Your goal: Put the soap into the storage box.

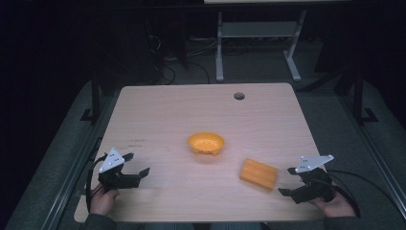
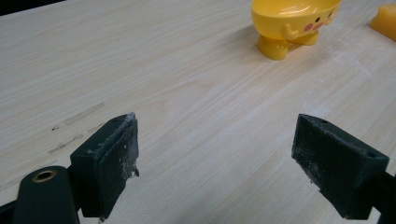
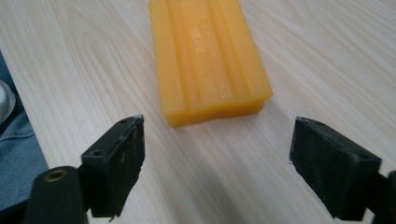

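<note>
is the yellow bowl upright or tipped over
Upright: the yellow bowl stands on its little feet on the table, its open rim facing up.

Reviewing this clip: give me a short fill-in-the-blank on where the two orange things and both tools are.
1. The left tool points at the yellow bowl, and its jaws stand ____.
2. The orange block lies flat on the ____.
3. The block lies nearer to the ____ tool.
4. The bowl and the block are ____, not touching.

Missing words: open; table; right; apart
</note>
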A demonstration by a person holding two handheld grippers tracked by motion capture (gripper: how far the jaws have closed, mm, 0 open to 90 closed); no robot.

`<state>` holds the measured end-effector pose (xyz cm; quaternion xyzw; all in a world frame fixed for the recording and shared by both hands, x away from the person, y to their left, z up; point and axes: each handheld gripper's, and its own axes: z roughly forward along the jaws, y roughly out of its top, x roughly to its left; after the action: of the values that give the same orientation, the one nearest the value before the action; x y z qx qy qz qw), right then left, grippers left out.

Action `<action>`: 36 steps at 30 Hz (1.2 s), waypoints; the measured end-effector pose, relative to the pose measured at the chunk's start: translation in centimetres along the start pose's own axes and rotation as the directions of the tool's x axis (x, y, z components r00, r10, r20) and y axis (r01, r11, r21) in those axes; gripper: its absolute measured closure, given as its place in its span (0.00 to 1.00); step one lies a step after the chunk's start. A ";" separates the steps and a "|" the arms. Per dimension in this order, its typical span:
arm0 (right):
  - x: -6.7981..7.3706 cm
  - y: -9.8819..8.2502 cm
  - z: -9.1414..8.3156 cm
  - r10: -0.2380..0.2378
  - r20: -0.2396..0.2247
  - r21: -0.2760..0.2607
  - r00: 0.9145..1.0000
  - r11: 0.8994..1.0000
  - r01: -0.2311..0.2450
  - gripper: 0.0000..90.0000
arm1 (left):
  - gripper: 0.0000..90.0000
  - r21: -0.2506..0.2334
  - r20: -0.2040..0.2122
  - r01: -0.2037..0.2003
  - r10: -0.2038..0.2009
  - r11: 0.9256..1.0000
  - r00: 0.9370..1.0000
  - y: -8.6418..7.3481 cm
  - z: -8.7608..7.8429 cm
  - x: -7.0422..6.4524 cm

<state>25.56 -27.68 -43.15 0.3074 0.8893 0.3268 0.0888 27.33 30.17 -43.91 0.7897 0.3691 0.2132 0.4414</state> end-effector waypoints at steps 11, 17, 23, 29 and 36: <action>0.1 2.8 1.4 -0.054 -0.035 0.047 0.998 0.997 0.056 0.17 | 0.16 0.001 -0.002 -0.007 0.007 1.000 1.000 0.0 -0.2 0.2; 0.3 4.1 2.0 -0.083 -0.043 0.065 0.996 0.994 0.086 0.17 | 0.16 -0.001 0.000 -0.005 0.005 1.000 1.000 0.0 -0.2 0.2; 0.2 5.1 2.5 -0.111 -0.040 0.091 0.993 0.989 0.114 0.17 | 0.16 -0.010 0.001 0.008 -0.008 1.000 1.000 0.0 -0.2 0.1; 0.2 5.8 3.4 -0.118 -0.060 0.105 0.991 0.987 0.124 0.17 | 0.16 -0.013 0.001 0.008 -0.008 1.000 1.000 0.0 -0.2 0.1; 0.1 6.5 4.8 -0.148 -0.066 0.126 0.987 0.980 0.156 0.17 | 0.16 -0.012 0.003 0.009 -0.008 1.000 1.000 0.0 -0.2 0.2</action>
<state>30.34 -21.21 -42.69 0.2344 0.9318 0.2685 0.0682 27.33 30.38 -43.80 0.7857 0.3705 0.2124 0.4475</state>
